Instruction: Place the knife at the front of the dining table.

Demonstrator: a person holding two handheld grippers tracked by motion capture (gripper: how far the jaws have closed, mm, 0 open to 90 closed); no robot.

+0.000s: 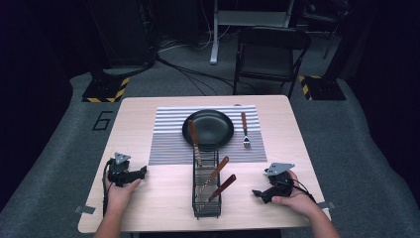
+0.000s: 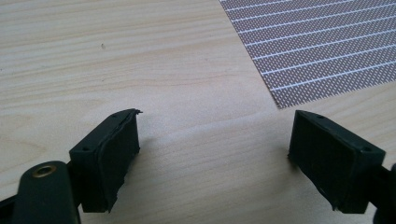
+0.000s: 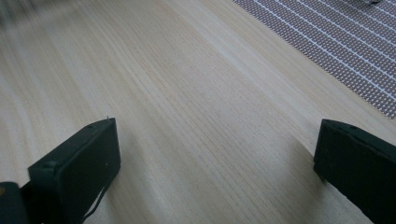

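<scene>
Grippers at rest on a pale wooden table [image 1: 148,198], one in each hand of a person seated at the near edge. Left gripper [image 1: 142,172] low over the tabletop at the left, jaws spread wide with only bare wood grain between them, seen close up in the left gripper view [image 2: 215,156], a corner of the striped placemat [image 2: 322,46] just beyond. Right gripper [image 1: 257,193] at the right side of the table, likewise wide open and holding nothing, its black jaws framing bare wood in the right gripper view [image 3: 217,172], the placemat edge [image 3: 336,42] crossing the upper right corner there. Between the two hands, near the front edge, a black wire caddy [image 1: 206,186] standing upright, well apart from both grippers. In the caddy, three pieces of cutlery with reddish-brown handles: one [image 1: 193,139] leaning out of the far end, its handle overlapping the rim of the plate, and two more [image 1: 218,168] [image 1: 225,186] slanting up to the right from the nearer part. Behind the caddy, a black round plate [image 1: 210,126] centred on the striped placemat [image 1: 168,134]. Just right of the plate, on the mat, a fork [image 1: 244,130] with a matching brown handle, tines toward the person. Beyond the table, a dark folding chair [image 1: 270,54] on the grey floor.
</scene>
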